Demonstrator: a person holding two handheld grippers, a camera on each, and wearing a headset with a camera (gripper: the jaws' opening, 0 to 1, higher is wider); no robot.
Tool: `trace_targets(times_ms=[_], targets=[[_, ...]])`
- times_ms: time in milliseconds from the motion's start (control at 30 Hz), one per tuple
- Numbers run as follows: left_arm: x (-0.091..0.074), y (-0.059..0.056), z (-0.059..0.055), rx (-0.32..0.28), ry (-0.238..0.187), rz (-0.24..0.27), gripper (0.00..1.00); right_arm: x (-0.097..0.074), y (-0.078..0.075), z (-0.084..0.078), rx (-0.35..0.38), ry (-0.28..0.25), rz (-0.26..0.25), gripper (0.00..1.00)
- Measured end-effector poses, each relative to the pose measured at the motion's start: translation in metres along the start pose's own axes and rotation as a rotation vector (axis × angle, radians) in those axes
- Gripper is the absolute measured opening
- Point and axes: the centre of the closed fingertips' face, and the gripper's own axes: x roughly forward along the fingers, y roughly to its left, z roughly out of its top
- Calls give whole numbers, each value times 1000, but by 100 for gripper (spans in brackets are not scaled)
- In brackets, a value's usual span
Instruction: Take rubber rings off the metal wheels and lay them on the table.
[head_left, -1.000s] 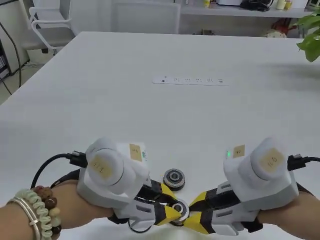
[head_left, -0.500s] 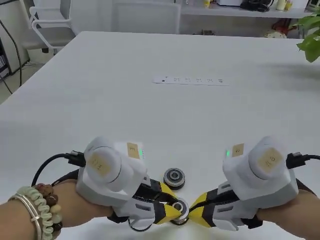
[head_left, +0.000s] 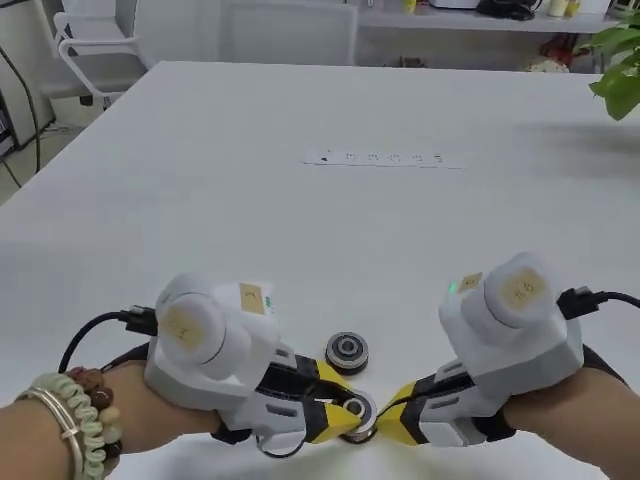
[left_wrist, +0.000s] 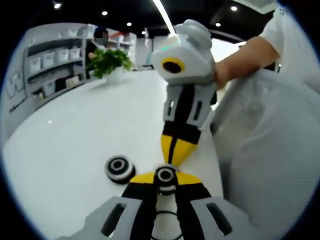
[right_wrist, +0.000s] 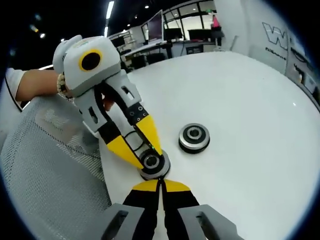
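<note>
A small metal wheel (head_left: 356, 410) sits near the table's front edge, and my left gripper (head_left: 345, 412) is shut on it. In the left gripper view its yellow tips clamp the wheel (left_wrist: 166, 176) from both sides. My right gripper (head_left: 384, 420) faces it with jaws shut, and its tips (right_wrist: 160, 184) touch the rim of that wheel (right_wrist: 154, 164). I cannot tell whether they pinch a ring. A second wheel (head_left: 347, 350) with dark rubber bands lies flat just beyond; it is also seen as the second wheel (left_wrist: 120, 168) and the second wheel (right_wrist: 194, 136). A thin dark loop (head_left: 283, 447) lies under the left gripper.
The white table (head_left: 330, 230) stretches far ahead, with a power strip (head_left: 380, 158) set into its middle. A chair (head_left: 90, 50) stands at the back left and a plant (head_left: 620, 70) at the back right. A mesh chair back (right_wrist: 50, 165) is close to the table's front edge.
Both grippers have stayed at the front wheel. The left gripper has rolled slightly and the right one has tilted a little. The second wheel has not moved.
</note>
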Motion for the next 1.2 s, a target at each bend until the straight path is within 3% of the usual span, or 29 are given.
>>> trace_targets(times_ms=[367, 533, 733, 1200], targets=[[0, 0, 0, -4, -4, 0, 14, -7, -3, 3, 197, -45, 56, 0], [0, 1, 0, -7, -4, 2, 14, -10, -3, 12, 336, -115, 103, 0], [0, 2, 1, -3, -3, 8, 13, -12, -3, 12, 403, -131, 145, 0], [1, 1, 0, 7, -5, 13, 13, -12, 3, 18, 426, -145, 169, 0]])
